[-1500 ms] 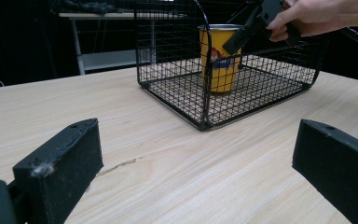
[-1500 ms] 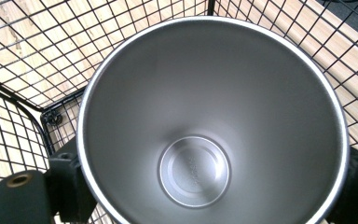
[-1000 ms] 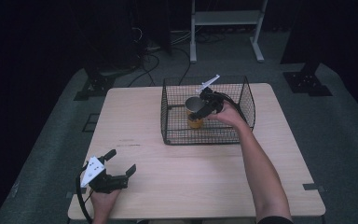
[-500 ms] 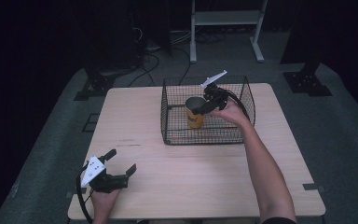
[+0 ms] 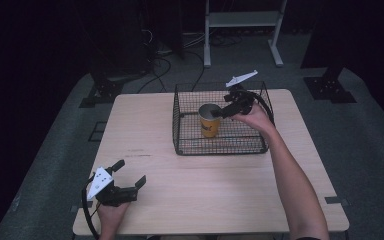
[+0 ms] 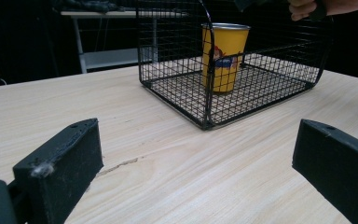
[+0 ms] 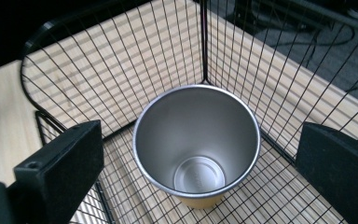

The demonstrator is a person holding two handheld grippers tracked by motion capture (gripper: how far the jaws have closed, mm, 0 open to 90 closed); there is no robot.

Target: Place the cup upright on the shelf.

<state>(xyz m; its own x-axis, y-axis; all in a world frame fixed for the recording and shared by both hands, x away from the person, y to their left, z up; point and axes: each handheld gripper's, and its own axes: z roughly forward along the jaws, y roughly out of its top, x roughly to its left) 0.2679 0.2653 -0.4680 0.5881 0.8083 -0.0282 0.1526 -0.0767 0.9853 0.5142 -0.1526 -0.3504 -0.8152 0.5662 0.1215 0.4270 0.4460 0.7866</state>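
A yellow cup (image 5: 210, 121) with a printed figure and a bare metal inside stands upright in the left half of a black wire basket (image 5: 180, 150) at the back of the wooden table. My right gripper (image 5: 224, 107) hovers just right of the cup's rim, open. In the right gripper view I look down into the cup (image 7: 196, 140), with a jaw wide on each side and the basket (image 7: 121, 56) around it. My left gripper (image 5: 130, 173) rests open at the near-left corner, nothing between its jaws. From there the cup (image 6: 224, 56) shows through the basket (image 6: 207, 93) wall.
The table (image 5: 205, 190) has bare wood between the basket and the front edge. A white metal frame (image 5: 240, 20) and cables lie on the dark floor behind. Black stand bases (image 5: 330, 85) sit off the table's back corners.
The cup has gone from tilted in the right gripper's hold to standing upright in the basket. The right gripper has opened and drawn back a little. The left gripper has stayed put.
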